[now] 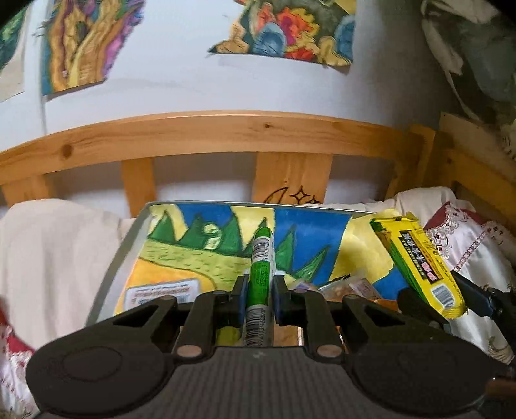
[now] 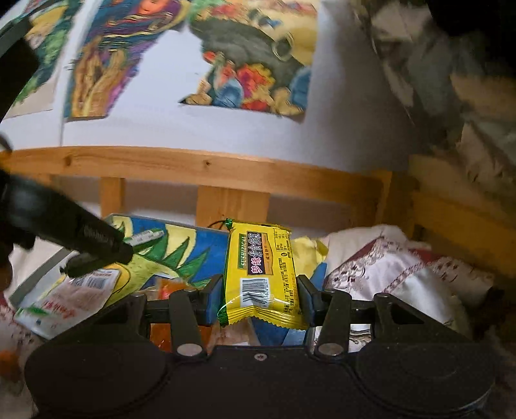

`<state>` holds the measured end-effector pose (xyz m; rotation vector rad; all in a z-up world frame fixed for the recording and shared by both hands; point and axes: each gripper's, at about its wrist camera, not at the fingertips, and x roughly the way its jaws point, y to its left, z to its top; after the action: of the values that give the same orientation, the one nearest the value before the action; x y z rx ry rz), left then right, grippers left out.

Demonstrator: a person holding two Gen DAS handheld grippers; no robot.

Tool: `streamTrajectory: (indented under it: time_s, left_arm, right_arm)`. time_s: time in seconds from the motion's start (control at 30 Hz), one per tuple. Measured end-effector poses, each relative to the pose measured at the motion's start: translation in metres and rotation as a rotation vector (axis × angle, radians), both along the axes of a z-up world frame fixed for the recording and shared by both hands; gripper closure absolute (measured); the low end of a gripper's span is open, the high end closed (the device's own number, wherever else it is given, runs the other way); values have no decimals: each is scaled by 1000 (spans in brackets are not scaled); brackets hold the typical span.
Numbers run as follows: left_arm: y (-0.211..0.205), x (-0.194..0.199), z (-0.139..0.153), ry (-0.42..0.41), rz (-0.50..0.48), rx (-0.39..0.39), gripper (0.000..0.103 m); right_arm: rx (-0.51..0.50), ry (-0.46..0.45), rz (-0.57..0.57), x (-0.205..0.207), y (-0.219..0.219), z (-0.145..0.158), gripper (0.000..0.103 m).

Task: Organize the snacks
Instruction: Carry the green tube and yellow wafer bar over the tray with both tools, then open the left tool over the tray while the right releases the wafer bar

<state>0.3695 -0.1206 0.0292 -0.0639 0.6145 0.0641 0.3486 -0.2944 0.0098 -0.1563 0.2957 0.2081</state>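
My left gripper (image 1: 259,291) is shut on a thin green and white snack stick (image 1: 262,258) that points forward over a metal-rimmed tray (image 1: 127,240) with a blue, green and yellow painted bottom. In the right wrist view my right gripper (image 2: 261,291) is shut on a yellow snack packet (image 2: 261,264), held upright above the tray's right end (image 2: 193,238). That packet (image 1: 416,261) also shows at the right of the left wrist view. Several loose packets lie in the tray, among them a white one (image 2: 64,298) and an orange one (image 2: 169,287). The left gripper (image 2: 96,246) reaches in from the left.
A wooden slatted bed frame (image 1: 206,132) runs behind the tray, with a white wall and colourful paintings (image 1: 290,29) above. White bedding (image 1: 48,254) lies left of the tray. A white and red embroidered cloth (image 2: 387,267) lies to its right.
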Motion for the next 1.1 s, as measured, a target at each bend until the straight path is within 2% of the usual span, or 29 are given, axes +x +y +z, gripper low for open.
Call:
streamTrajectory:
  time_s: [0.3, 0.57, 0.8, 0.9, 1.1]
  left_arm:
    - [-9, 26, -24, 34, -11, -27, 86]
    - [-6, 34, -30, 40, 5, -69, 85]
    - [-4, 31, -28, 46, 19, -72, 82]
    - [-2, 28, -27, 36, 28, -70, 64]
    - [9, 10, -14, -10, 58, -64, 26]
  right_arm:
    - [53, 129, -13, 25, -11, -11, 53]
    - [61, 156, -17, 28, -11, -18, 53]
    - [59, 154, -21, 28, -11, -17, 51]
    - [53, 146, -23, 27, -10, -17, 50]
    - [69, 115, -40, 21, -11, -14, 36]
